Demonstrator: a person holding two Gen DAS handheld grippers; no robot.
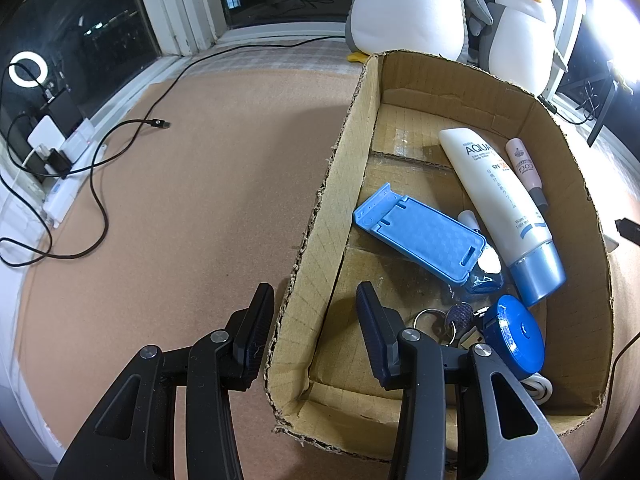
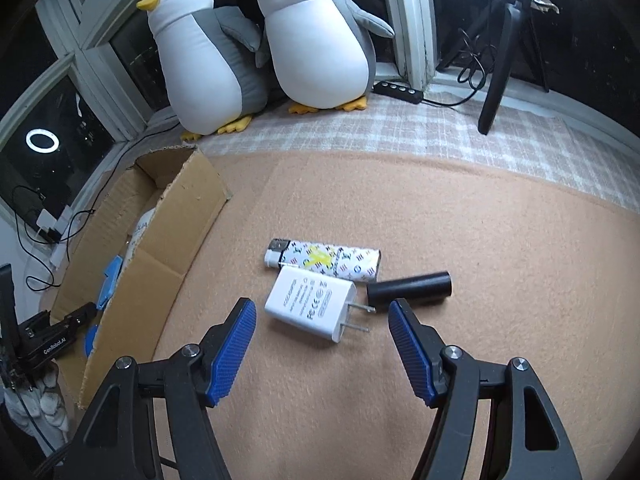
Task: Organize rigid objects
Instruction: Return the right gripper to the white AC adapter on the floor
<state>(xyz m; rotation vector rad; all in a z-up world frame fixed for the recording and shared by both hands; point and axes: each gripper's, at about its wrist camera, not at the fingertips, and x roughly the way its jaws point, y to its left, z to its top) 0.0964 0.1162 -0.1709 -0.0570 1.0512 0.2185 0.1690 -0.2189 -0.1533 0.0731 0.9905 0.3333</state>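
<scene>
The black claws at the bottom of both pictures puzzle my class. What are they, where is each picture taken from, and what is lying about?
No robot here: a person holds a two-finger gripper in each hand, and a wide-angle camera on each looks along its fingers.

The left-hand picture shows the left gripper, narrowed, straddling one wall of a cardboard box. Whether it pinches the wall is unclear. Inside lie a sunscreen tube, a blue phone stand, a blue tape measure and keys.

The right-hand picture shows the right gripper, open and empty, above a white charger. A patterned lighter and a black cylinder lie beside it on the mat.
</scene>
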